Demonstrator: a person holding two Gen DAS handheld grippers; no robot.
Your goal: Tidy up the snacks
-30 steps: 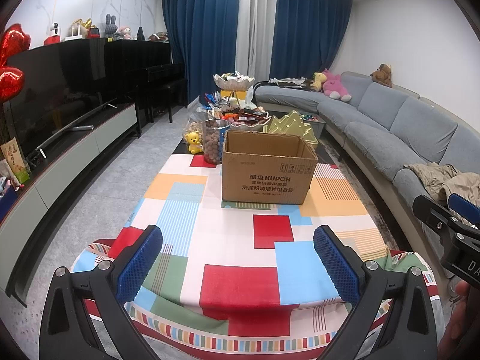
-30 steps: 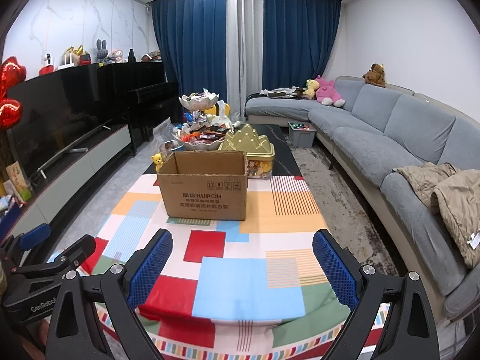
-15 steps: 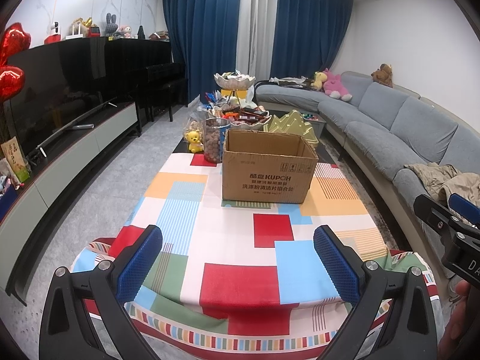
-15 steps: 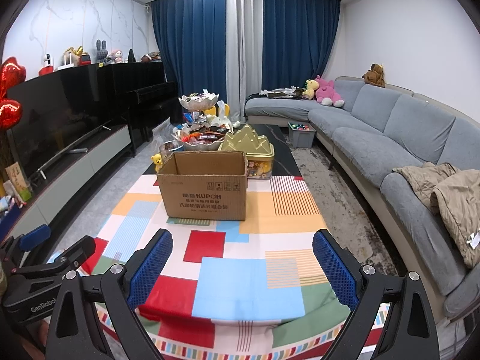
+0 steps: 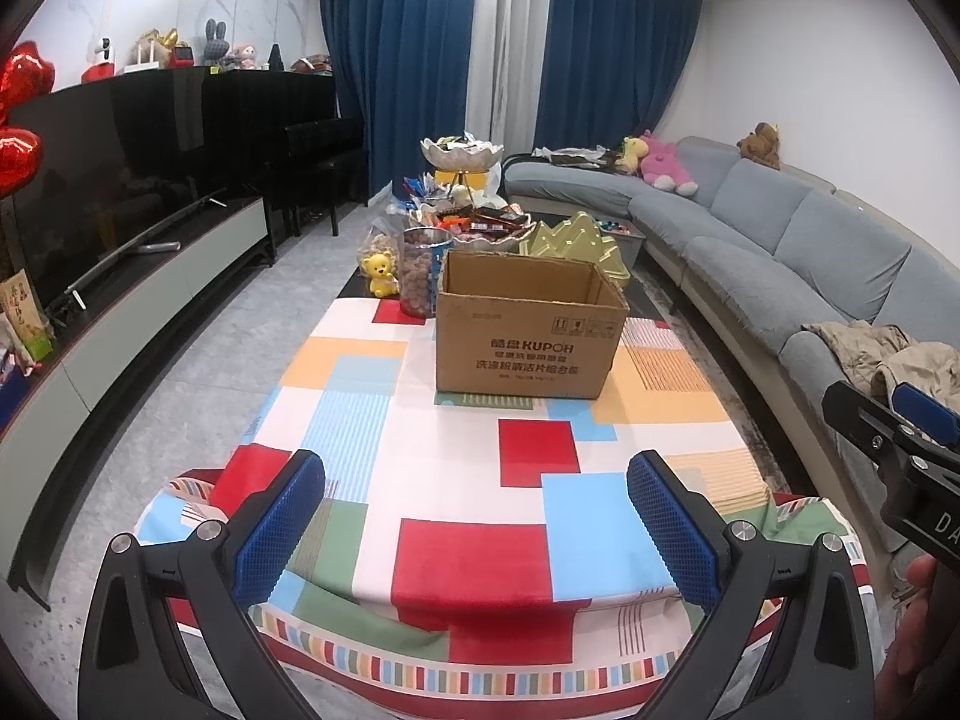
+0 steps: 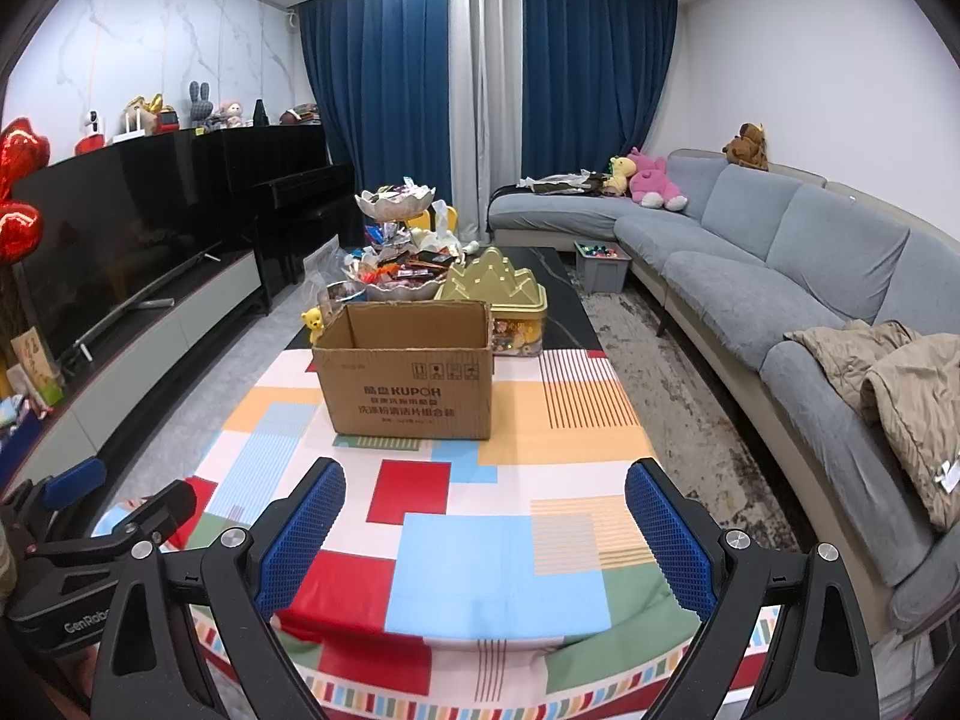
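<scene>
An open brown cardboard box (image 5: 528, 330) (image 6: 414, 378) stands on a table with a colourful patchwork cloth (image 5: 456, 480) (image 6: 498, 516). Behind it are a tiered dish of wrapped snacks (image 5: 474, 222) (image 6: 402, 270), a clear jar of nuts (image 5: 420, 276) and a gold mountain-shaped tin (image 5: 576, 240) (image 6: 492, 288). My left gripper (image 5: 477, 516) is open and empty over the table's near edge. My right gripper (image 6: 486, 534) is open and empty, to the right of the left one. Each gripper also shows at the edge of the other's view.
A grey sofa (image 6: 780, 276) runs along the right with a tan jacket (image 6: 888, 372) on it. A TV on a low cabinet (image 5: 120, 240) and a black piano (image 5: 312, 162) line the left wall. A yellow bear toy (image 5: 381, 273) sits by the jar.
</scene>
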